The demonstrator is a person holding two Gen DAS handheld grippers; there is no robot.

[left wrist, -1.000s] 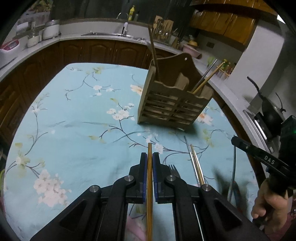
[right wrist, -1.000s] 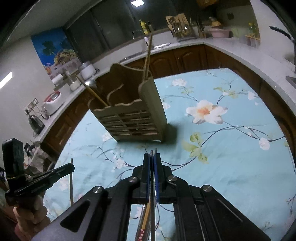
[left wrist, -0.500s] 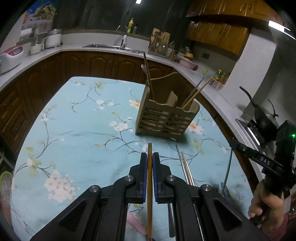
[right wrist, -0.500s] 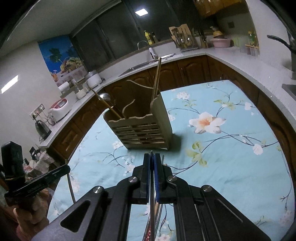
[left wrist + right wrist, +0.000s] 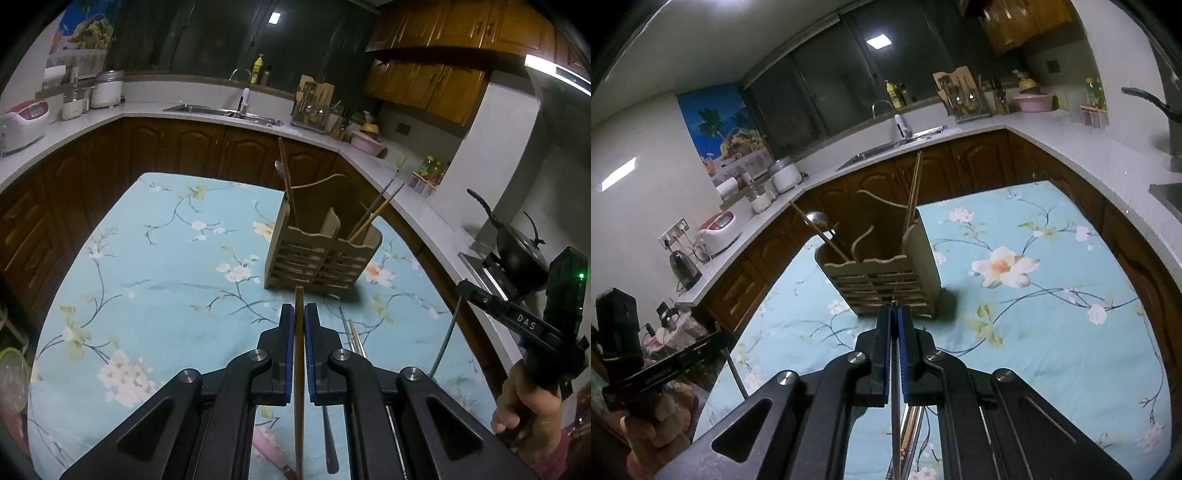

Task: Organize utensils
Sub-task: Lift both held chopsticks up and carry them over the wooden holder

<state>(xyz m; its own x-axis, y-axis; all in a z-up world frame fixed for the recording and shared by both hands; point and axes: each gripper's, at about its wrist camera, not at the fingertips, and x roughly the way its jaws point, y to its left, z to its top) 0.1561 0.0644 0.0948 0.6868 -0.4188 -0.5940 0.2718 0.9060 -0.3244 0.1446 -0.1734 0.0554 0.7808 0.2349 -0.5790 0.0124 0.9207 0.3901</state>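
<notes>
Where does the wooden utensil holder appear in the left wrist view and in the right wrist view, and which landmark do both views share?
Left wrist view: the wooden utensil holder stands on the floral tablecloth, just above and right of centre.
Right wrist view: the wooden utensil holder sits at the centre, directly past the jaws.
Shared landmark: the sink faucet on the far counter.

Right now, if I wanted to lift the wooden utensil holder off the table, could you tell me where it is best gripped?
Grip the wooden utensil holder by its tall back panel with the cut-out handle, coming from above. The slatted body looks too wide for the tongs, while the handle arch is thin and upright. Approach mid-arch, clear of the spoon and chopsticks leaning at either end.
</notes>
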